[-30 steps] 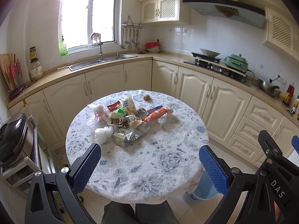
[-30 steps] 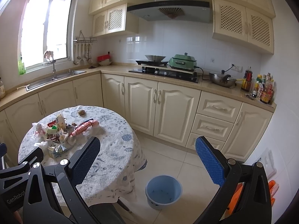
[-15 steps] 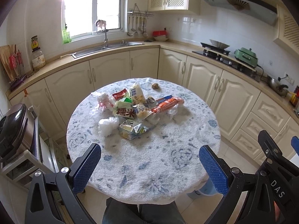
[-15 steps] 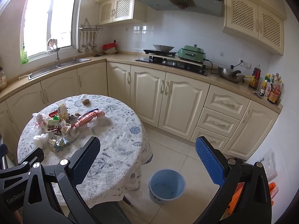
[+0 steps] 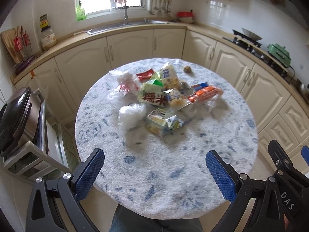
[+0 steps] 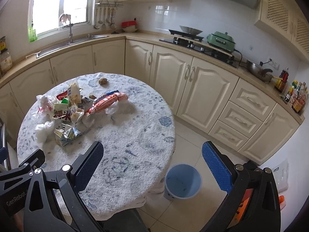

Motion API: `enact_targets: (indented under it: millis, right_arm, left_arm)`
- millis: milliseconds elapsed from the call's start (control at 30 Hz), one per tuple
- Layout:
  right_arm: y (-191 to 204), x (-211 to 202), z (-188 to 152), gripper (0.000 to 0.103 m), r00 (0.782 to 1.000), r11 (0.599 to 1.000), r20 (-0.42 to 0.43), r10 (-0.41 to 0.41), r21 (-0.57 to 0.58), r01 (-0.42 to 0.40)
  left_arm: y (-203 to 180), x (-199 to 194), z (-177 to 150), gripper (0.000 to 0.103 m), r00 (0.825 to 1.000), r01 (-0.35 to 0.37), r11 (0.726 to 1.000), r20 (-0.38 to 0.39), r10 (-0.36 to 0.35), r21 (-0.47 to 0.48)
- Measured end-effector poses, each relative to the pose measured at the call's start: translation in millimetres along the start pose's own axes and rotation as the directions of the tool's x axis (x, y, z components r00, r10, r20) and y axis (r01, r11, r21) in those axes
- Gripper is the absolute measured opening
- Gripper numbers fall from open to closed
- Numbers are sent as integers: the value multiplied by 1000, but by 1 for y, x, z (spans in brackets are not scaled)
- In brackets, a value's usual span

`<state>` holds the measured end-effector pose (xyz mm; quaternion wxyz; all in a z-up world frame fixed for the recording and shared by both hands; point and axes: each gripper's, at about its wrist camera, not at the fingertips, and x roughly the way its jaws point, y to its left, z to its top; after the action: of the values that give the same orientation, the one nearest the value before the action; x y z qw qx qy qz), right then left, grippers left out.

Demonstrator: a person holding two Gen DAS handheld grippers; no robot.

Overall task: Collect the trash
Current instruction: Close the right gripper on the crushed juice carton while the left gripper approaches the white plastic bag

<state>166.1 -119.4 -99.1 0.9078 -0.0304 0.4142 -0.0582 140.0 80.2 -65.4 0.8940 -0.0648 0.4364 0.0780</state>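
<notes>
A heap of trash lies on a round table [image 5: 173, 174] with a blue-patterned white cloth: a crushed carton [image 5: 164, 121], a crumpled white bag [image 5: 131, 115], a green wrapper with red characters [image 5: 152, 96], an orange sausage pack [image 5: 204, 93] and a small brown lump [image 5: 187, 69]. The same heap shows in the right wrist view, with the carton [image 6: 66, 133] and sausage pack [image 6: 108, 102]. My left gripper [image 5: 154, 172] is open over the table's near edge, short of the heap. My right gripper [image 6: 152, 166] is open and empty, above the table's right edge and a blue bucket [image 6: 182, 181] on the floor.
Cream kitchen cabinets [image 6: 193, 81] curve around behind the table, with a sink [image 5: 123, 24] under the window and a stove [image 6: 189, 36]. A metal appliance on a shelf [image 5: 17, 116] stands to the table's left. A person's legs [image 5: 154, 222] are below the near edge.
Both grippers have moved forward and higher over the table, so the trash heap looks larger and nearer. Both stay open and empty.
</notes>
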Motion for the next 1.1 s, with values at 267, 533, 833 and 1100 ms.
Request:
enact_targets:
  millis: [267, 533, 833, 1100]
  right_arm:
    - [43, 51, 6, 103, 981, 994, -170, 96, -33, -102]
    - [94, 97, 5, 103, 932, 973, -298, 207, -37, -228]
    - [163, 127, 8, 103, 878, 932, -380, 290, -96, -350]
    - [200, 153, 4, 103, 864, 924, -422, 273, -134, -358]
  left_arm:
    - [34, 53, 22, 102, 997, -26, 997, -80, 19, -79]
    - [78, 105, 34, 102, 989, -67, 987, -138, 46, -149]
    - [130, 145, 44, 99, 985, -56, 984, -173, 26, -171]
    - [156, 167, 43, 99, 977, -47, 983, -214, 8, -178]
